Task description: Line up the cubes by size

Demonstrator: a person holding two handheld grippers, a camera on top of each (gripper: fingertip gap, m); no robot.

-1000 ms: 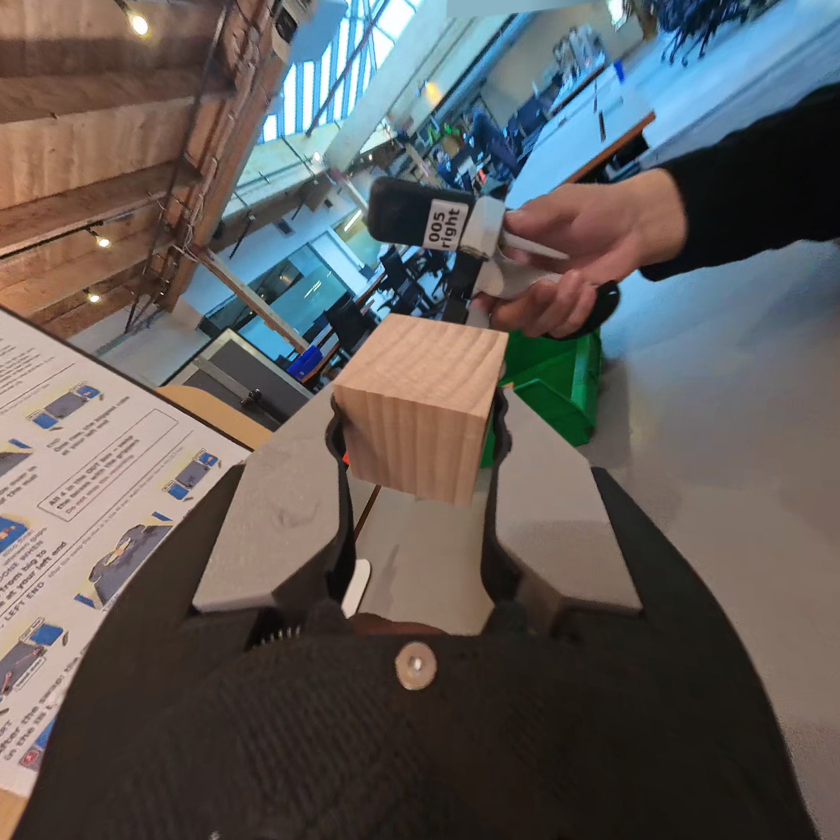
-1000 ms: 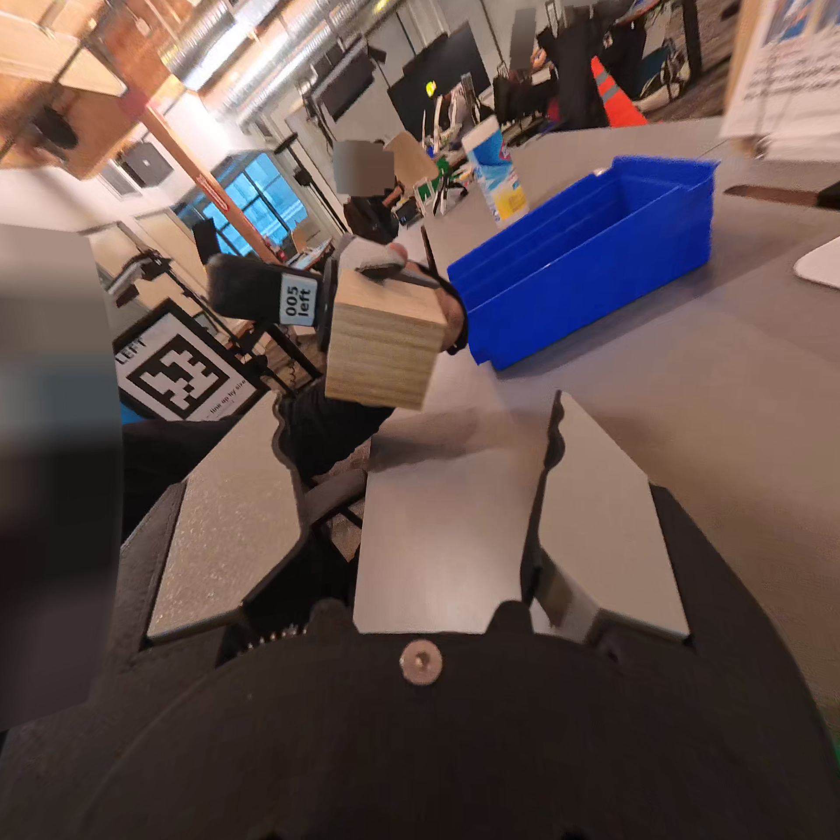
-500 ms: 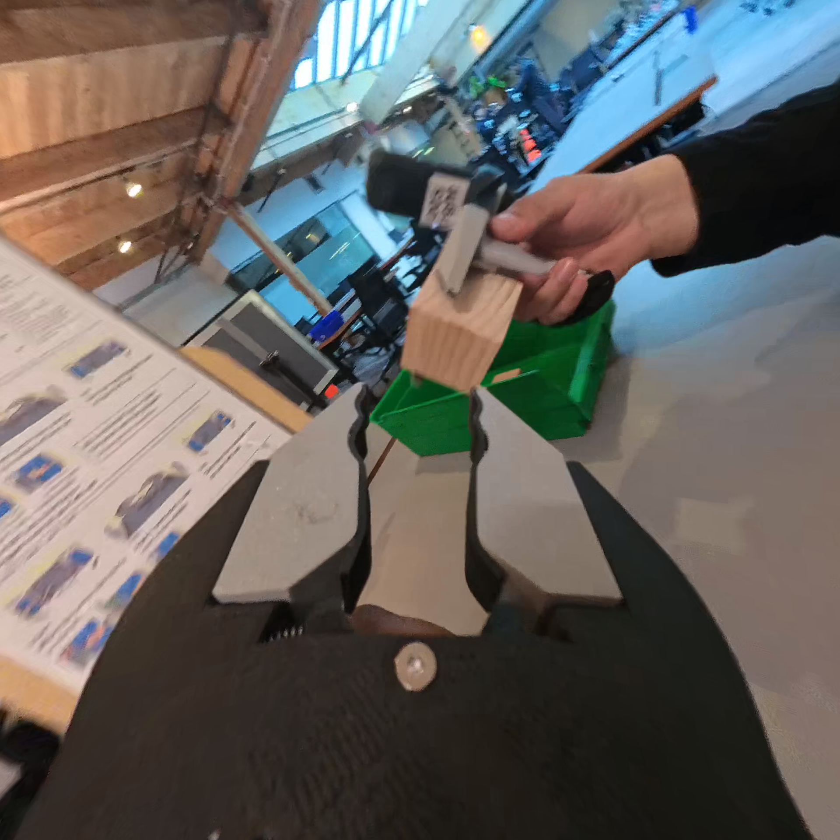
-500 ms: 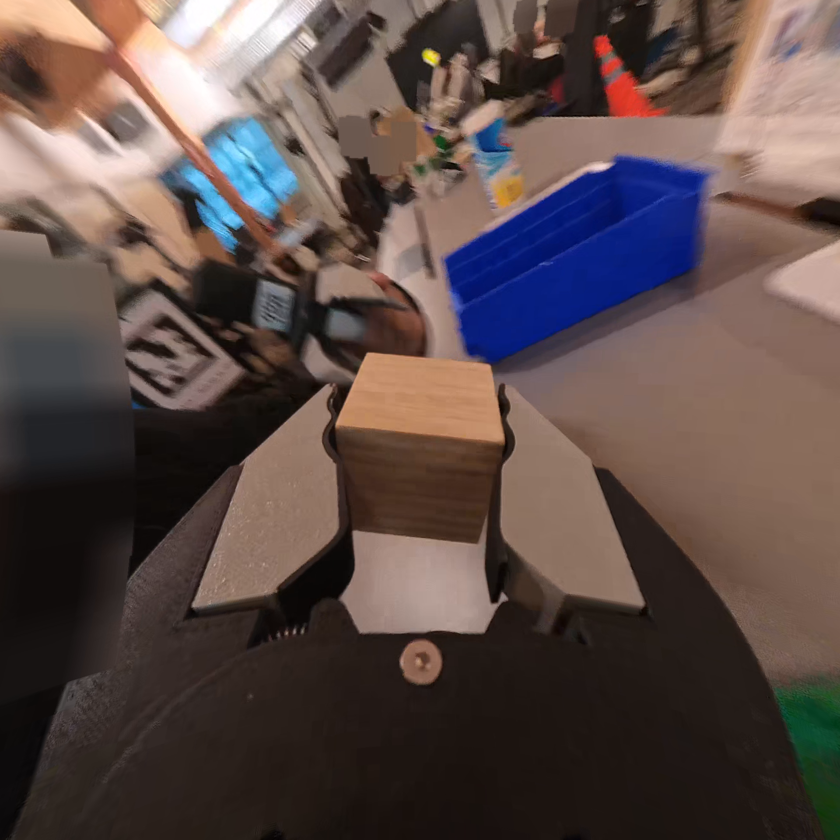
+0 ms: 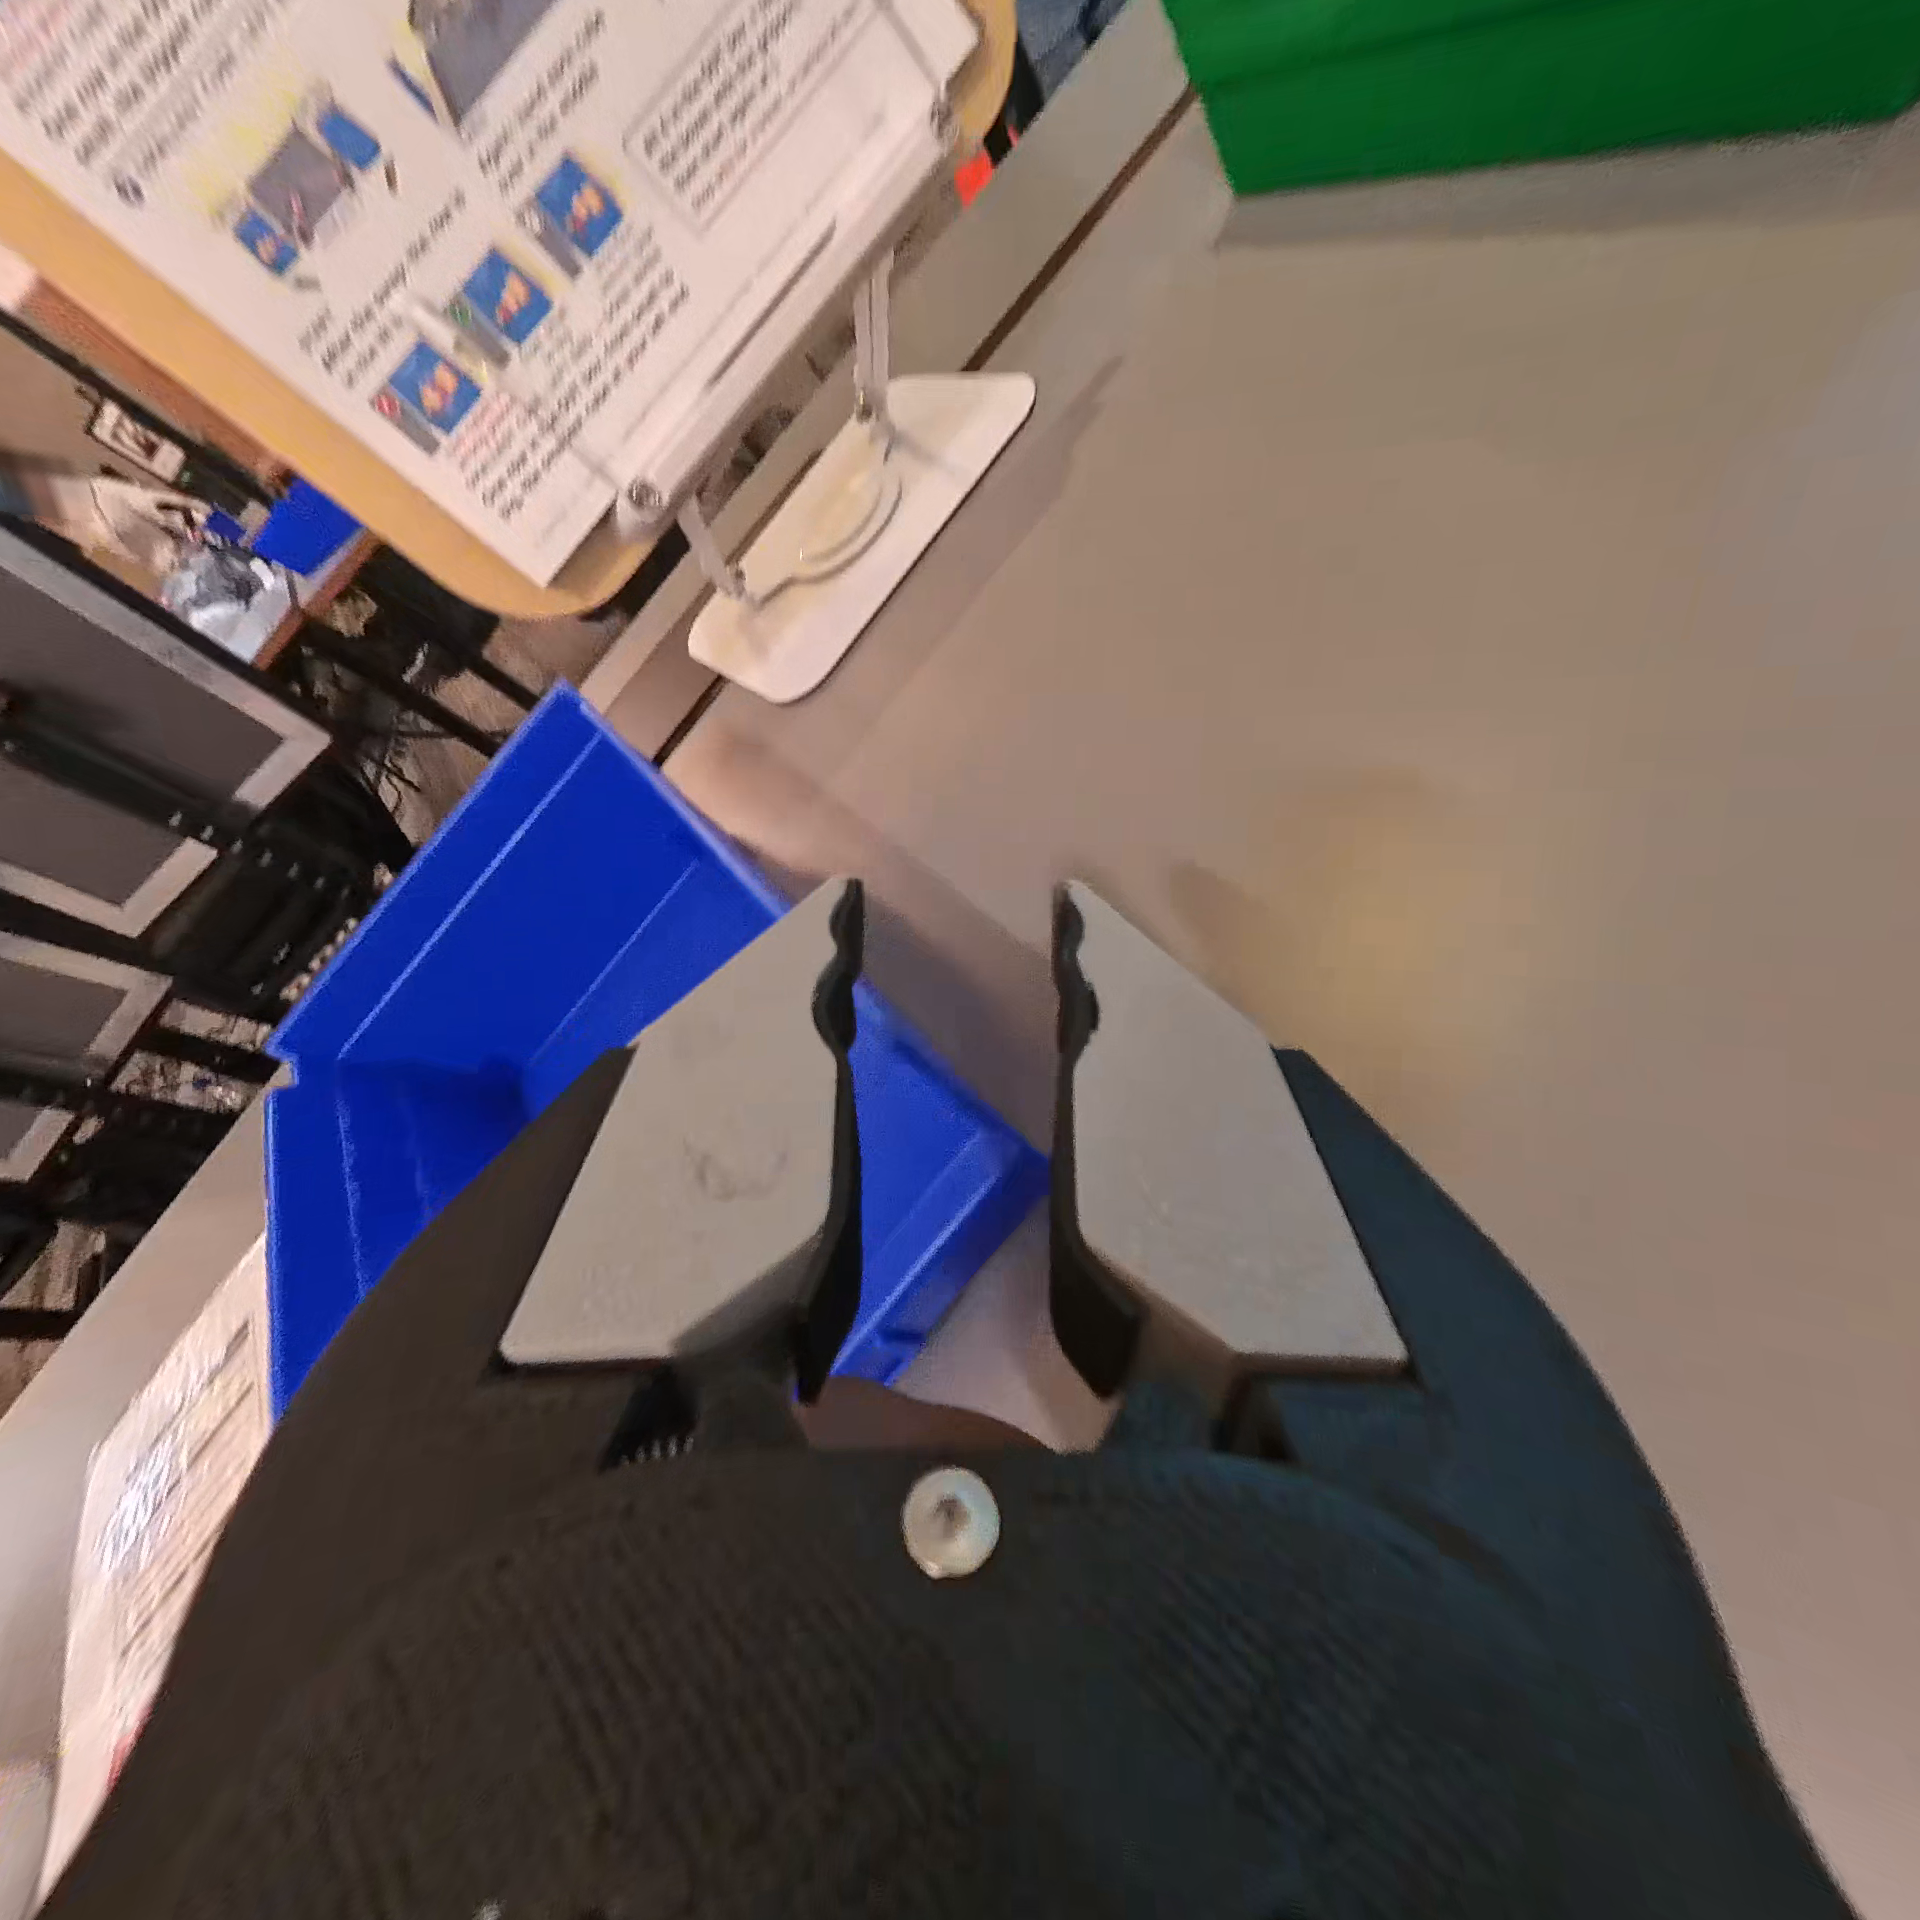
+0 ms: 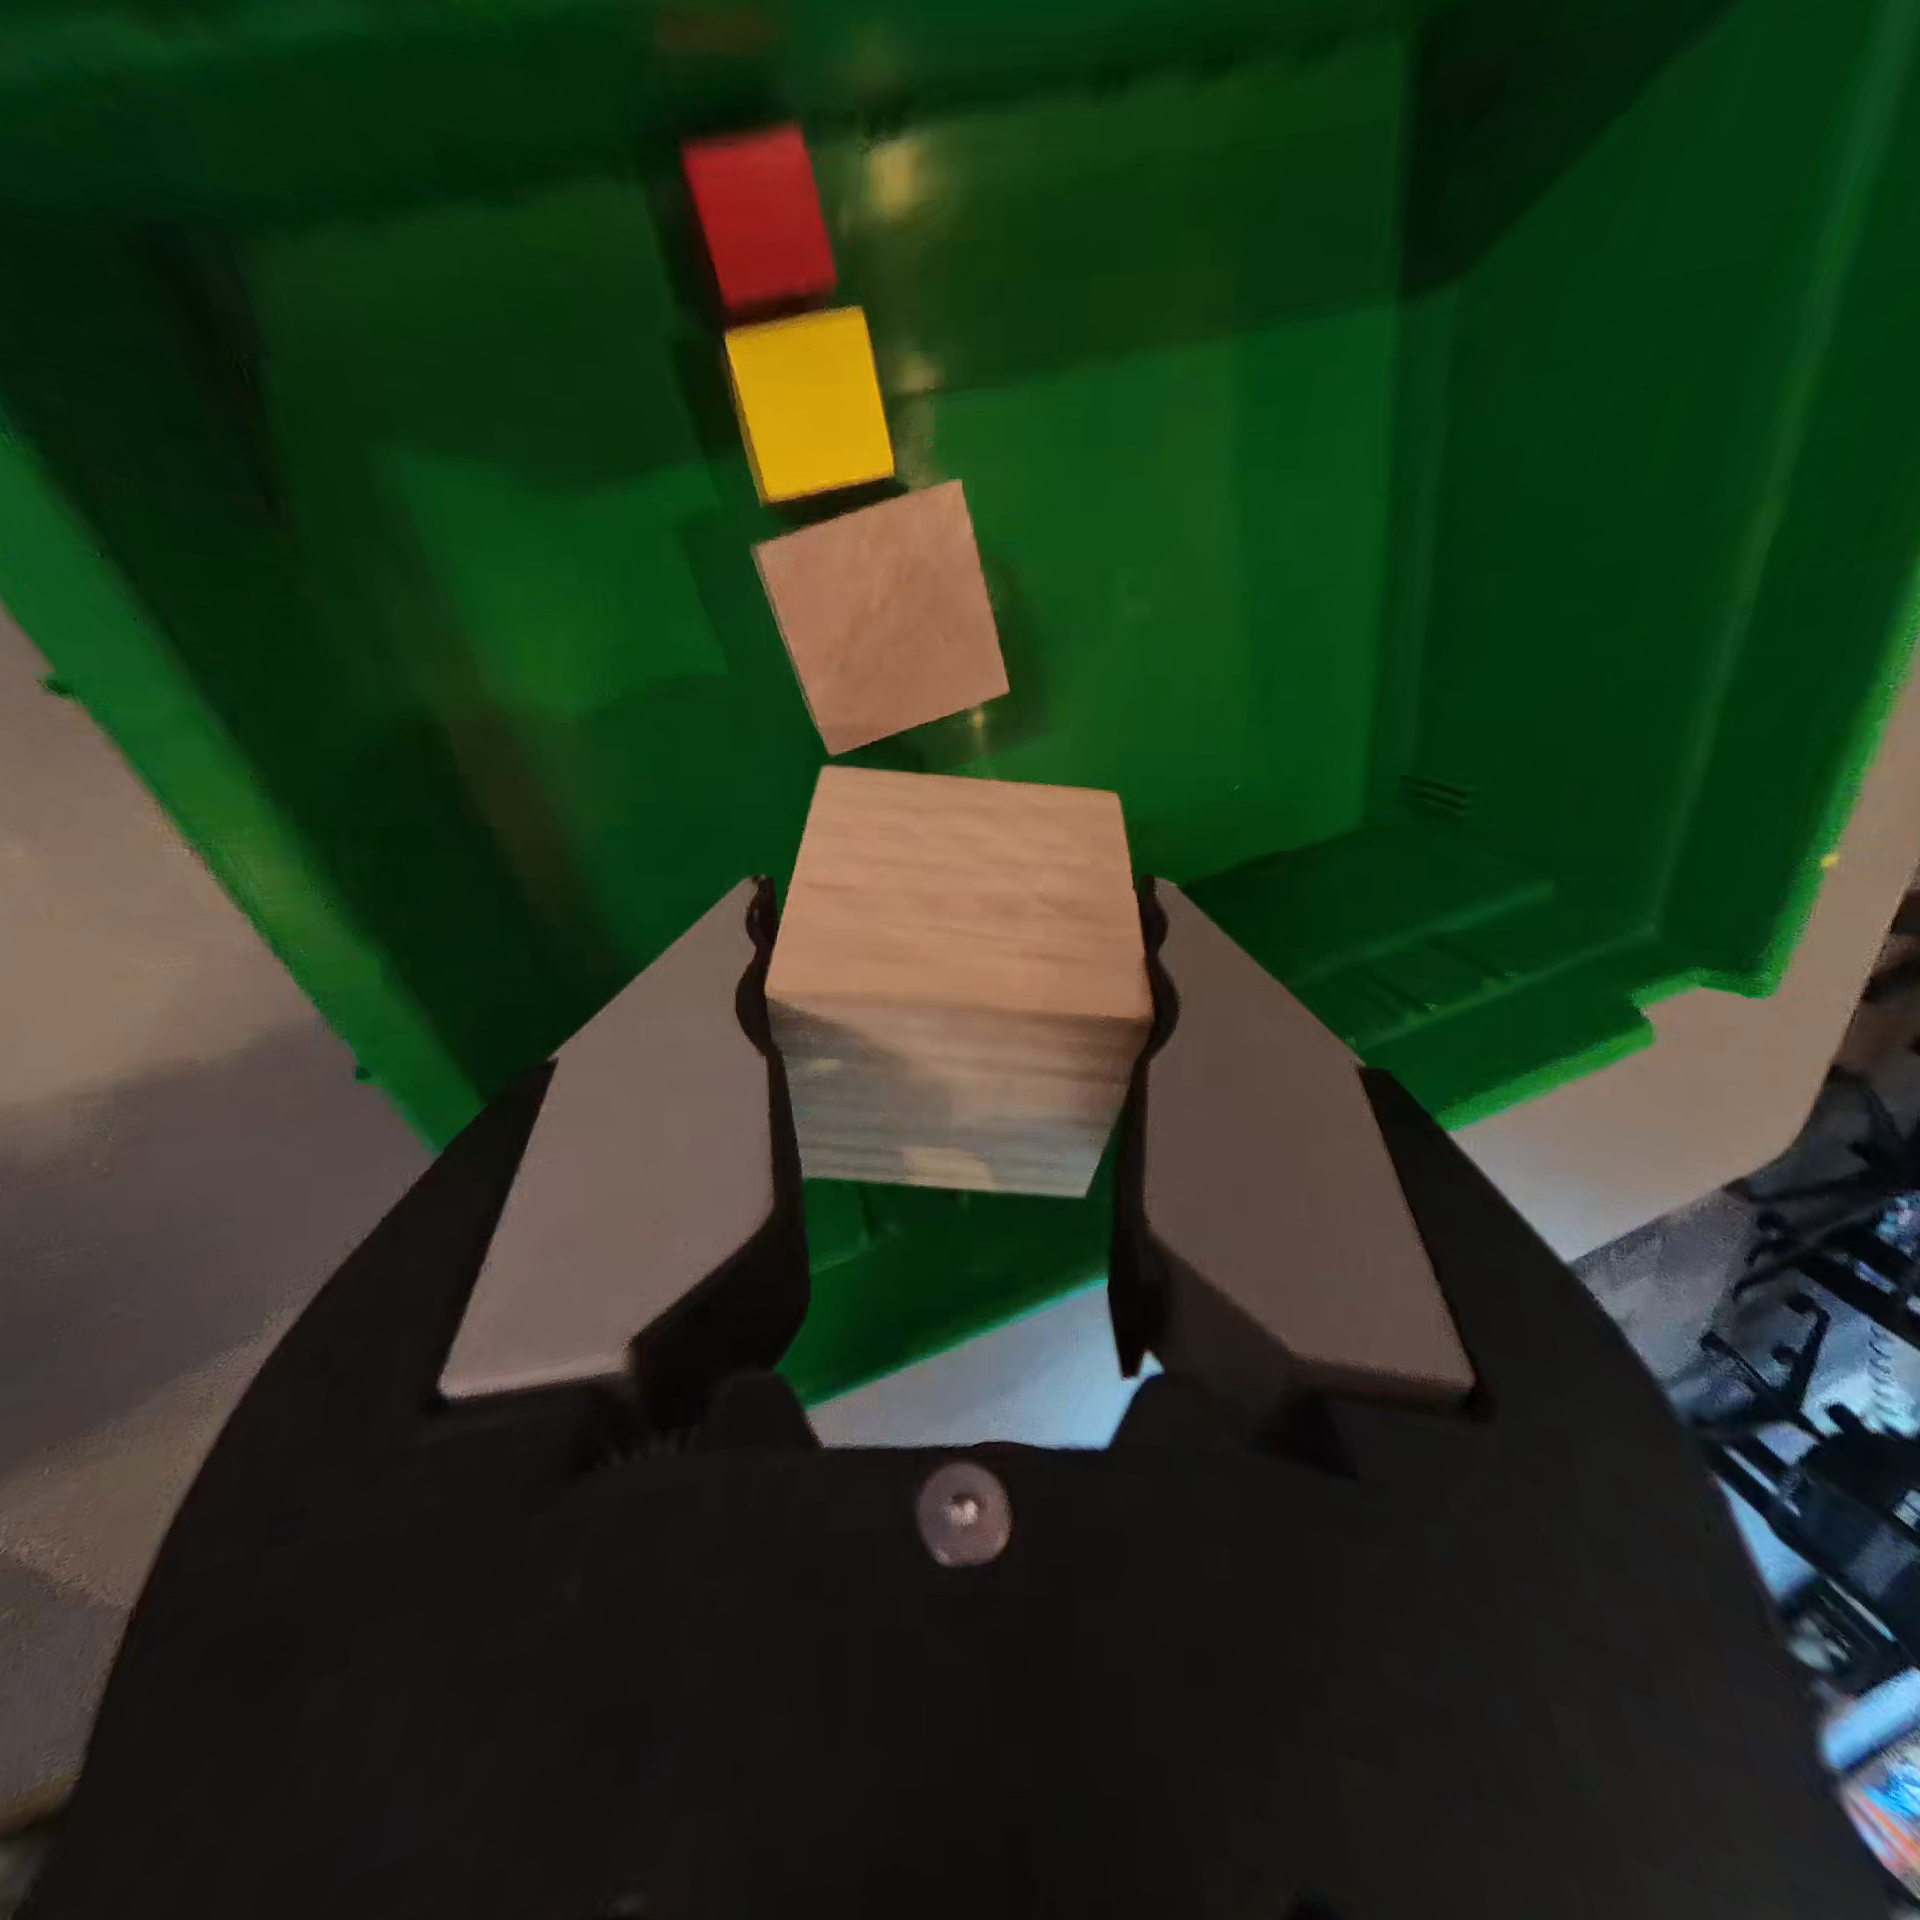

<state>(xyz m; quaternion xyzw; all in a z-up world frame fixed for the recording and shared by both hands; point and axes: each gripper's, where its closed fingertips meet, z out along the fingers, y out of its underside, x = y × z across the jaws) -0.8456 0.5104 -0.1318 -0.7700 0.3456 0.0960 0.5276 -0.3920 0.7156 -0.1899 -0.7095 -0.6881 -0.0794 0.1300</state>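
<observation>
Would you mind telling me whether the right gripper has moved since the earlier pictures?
Yes. The right gripper, shut on the wooden cube, has swung from facing the blue bin to hang over the green bin.

The left gripper [image 5: 954, 935] hangs over a grey table [image 5: 1455, 623], jaws parted and empty. A blue bin [image 5: 499, 987] lies under its left jaw, with a white stand [image 5: 862, 520] ahead.

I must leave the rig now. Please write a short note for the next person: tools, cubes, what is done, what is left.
Right tool: shut on the large wooden cube, above the green bin.
Left tool: open, empty, over the blue bin.
Done: red cube, yellow cube and smaller wooden cube lie in a row in the green bin, small to large.
Left: set the large cube at the near end of the row.
</observation>
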